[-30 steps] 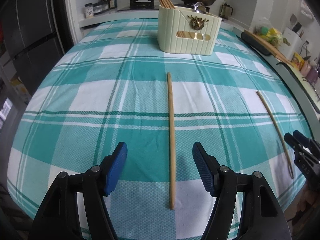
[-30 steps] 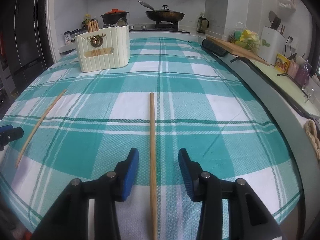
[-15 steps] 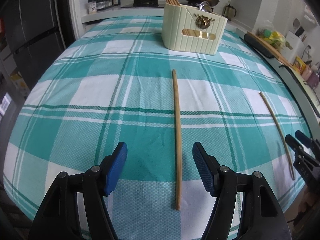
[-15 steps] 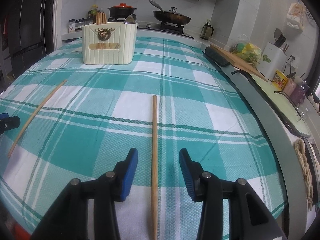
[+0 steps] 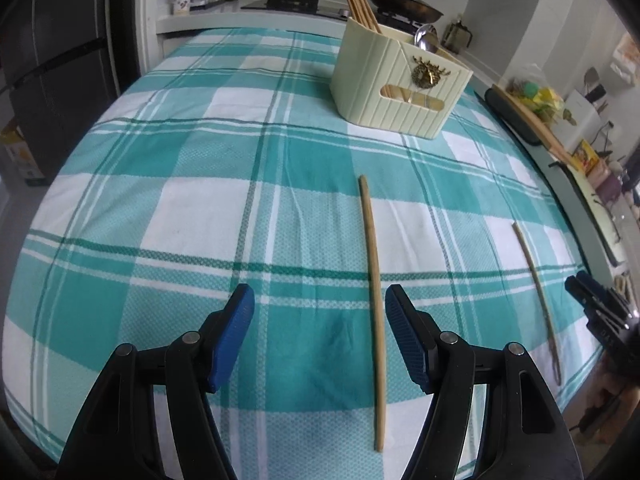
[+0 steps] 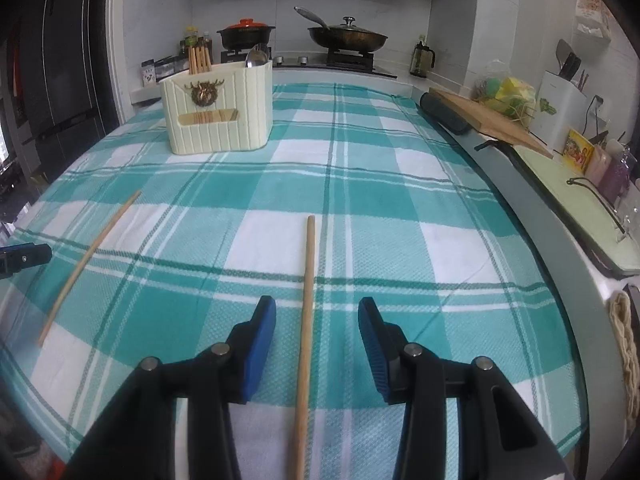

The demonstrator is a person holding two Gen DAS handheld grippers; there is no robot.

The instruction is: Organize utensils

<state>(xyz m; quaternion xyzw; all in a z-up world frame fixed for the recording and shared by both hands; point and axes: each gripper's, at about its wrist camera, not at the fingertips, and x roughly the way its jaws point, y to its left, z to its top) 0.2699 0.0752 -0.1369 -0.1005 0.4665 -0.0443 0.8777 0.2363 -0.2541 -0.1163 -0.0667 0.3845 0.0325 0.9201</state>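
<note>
Two wooden chopsticks lie on the teal checked tablecloth (image 5: 192, 168). One chopstick (image 5: 372, 280) lies between the jaws of my open left gripper (image 5: 319, 304), close to the right finger, untouched by the pads. The other chopstick (image 6: 306, 300) lies between the jaws of my open right gripper (image 6: 316, 312), also untouched. Each view shows the other side's chopstick (image 5: 536, 280) (image 6: 88, 264) and the other gripper, the right gripper (image 5: 580, 286) and the left gripper (image 6: 24, 256). A cream utensil holder (image 5: 396, 88) (image 6: 218, 112) stands at the far end with several chopsticks and a spoon in it.
Behind the table is a stove with a black pot (image 6: 246, 34) and a pan (image 6: 346, 36). A counter runs along the right edge with a cutting board (image 6: 492, 120), a knife block (image 6: 560, 108) and bottles. A dark fridge (image 5: 52, 60) stands at the left.
My left gripper has slid left and turned, so its chopstick now sits nearer the right finger and the holder shows a corner. The right gripper has hardly moved. Both chopsticks lie still.
</note>
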